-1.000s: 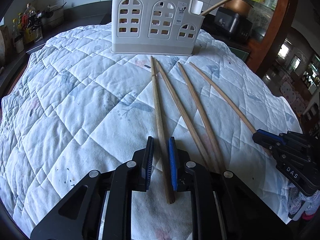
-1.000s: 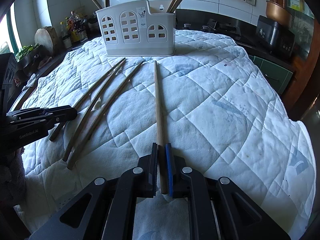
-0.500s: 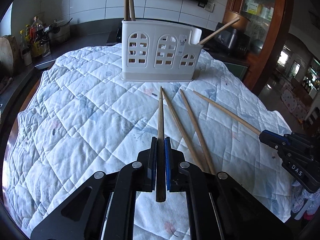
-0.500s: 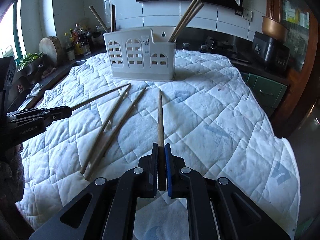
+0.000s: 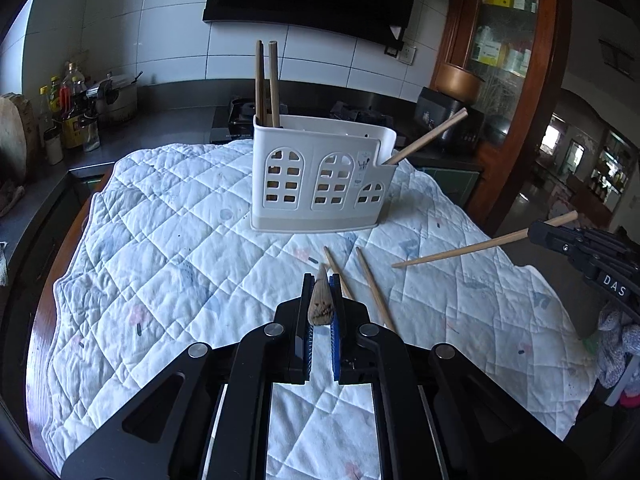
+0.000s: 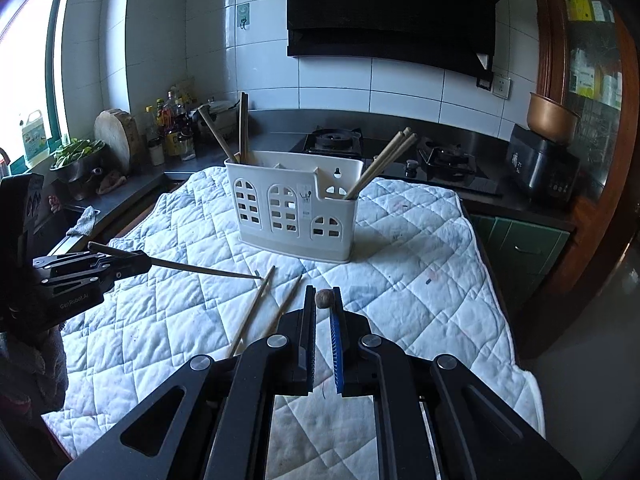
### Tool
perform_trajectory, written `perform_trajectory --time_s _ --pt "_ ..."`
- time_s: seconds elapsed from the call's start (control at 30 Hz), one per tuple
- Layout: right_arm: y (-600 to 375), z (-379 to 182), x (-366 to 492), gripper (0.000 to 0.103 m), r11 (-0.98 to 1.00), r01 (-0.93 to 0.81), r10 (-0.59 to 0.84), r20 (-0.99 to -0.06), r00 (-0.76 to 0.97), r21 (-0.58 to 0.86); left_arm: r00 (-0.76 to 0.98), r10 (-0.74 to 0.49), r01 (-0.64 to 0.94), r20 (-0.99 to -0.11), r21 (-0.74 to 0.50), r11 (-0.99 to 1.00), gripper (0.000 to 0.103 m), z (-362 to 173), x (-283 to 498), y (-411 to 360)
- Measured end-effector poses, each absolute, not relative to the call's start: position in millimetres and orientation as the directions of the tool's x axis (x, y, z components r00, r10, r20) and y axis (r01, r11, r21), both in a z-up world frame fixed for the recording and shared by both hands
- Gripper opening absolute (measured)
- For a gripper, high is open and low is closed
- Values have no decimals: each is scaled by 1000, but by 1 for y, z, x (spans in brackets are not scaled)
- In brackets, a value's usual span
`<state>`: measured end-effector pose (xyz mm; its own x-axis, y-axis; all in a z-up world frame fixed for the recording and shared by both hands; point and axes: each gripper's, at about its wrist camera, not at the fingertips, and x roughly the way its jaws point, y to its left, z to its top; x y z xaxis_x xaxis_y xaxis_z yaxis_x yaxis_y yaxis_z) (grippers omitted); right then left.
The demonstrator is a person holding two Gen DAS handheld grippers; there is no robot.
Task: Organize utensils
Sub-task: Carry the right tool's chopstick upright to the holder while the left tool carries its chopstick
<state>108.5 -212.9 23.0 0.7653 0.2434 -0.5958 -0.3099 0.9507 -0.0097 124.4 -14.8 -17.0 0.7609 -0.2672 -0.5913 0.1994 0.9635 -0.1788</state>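
Each claw is pinching one chopstick, both lifted clear of the quilt point(image 5: 168, 240): the left gripper point(image 5: 320, 300) grips its chopstick point(image 5: 321, 306) near the butt end, the right gripper point(image 6: 323, 304) likewise grips its chopstick point(image 6: 324, 298). The white holder point(image 5: 320, 184) stands towards the quilt's far edge; two loose chopsticks point(image 5: 372, 284) lie before it. Held so near one end, a stick could pivot, miss a compartment or tip the holder

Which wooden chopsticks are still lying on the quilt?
The two bare wooden chopsticks lying side by side before the white holder; the other two are gripped in tongs, lifted.
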Motion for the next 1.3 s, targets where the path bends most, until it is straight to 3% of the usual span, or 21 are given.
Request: perform_trajectory --time_s 0.3,0.7,1.03,1.3 --pt "-207 73 148 7 940 -340 270 -581 768 -13 761 -317 236 -566 -214 948 6 6 144 -7" --pt "-187 149 197 7 938 -344 274 -522 808 -40 788 -324 281 -523 -163 946 6 65 168 -8" --pt "-186 164 231 7 951 -309 252 -498 830 -34 875 -309 304 -372 -76 950 6 159 178 -16" --pt "-187 156 252 7 952 -305 257 -512 820 -11 879 -246 249 -407 -47 967 6 164 219 -20"
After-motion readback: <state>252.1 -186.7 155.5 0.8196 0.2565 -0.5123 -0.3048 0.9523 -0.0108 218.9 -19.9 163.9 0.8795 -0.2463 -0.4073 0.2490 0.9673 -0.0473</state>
